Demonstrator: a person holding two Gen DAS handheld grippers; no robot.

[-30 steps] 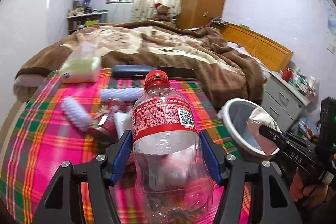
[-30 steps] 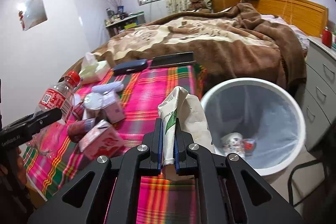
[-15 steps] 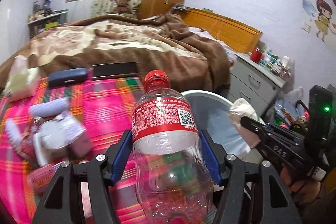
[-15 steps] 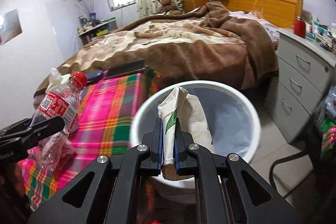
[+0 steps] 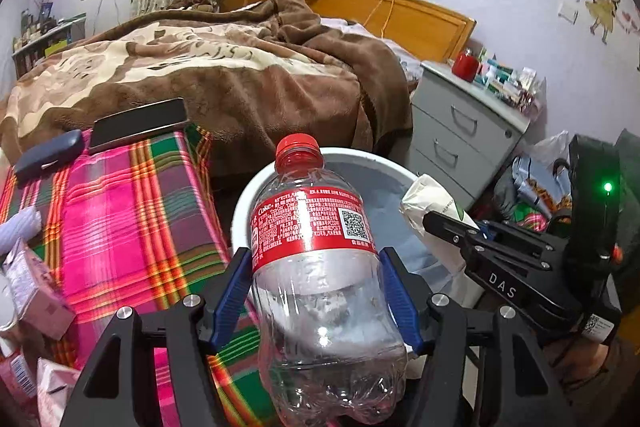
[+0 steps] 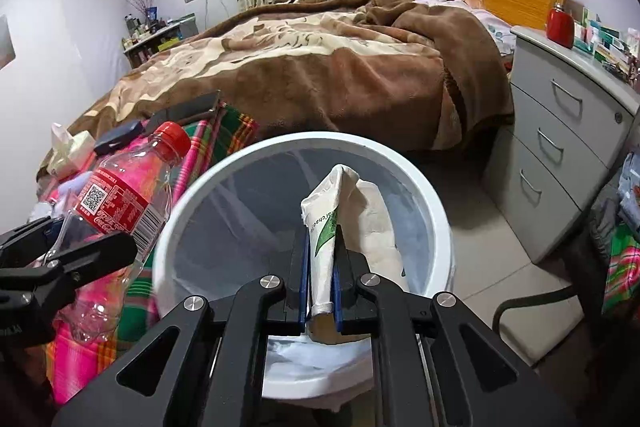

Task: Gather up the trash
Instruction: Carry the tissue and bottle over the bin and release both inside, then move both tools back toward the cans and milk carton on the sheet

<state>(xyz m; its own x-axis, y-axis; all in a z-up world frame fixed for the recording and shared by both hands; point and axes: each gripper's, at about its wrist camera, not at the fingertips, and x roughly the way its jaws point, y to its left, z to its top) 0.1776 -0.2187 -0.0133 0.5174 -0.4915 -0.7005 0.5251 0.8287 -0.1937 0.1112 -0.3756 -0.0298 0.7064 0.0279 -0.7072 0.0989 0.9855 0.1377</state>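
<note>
White trash bin (image 6: 434,211) stands beside plaid tabletop (image 5: 132,227). Left hand-held gripper (image 5: 316,287) clamps empty Coke bottle (image 5: 316,267) at bin's rim; right hand-held gripper (image 6: 320,283) pinches crumpled paper bag (image 6: 348,219) over bin's opening.

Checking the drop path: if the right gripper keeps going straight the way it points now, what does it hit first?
Probably the liner inside the white bin: the right gripper, shut on the crumpled wrapper, points into its opening. Depth is unclear.

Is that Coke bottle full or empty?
Empty, apart from droplets: the bottle is clear right through below its red label, and its cap is on.
</note>
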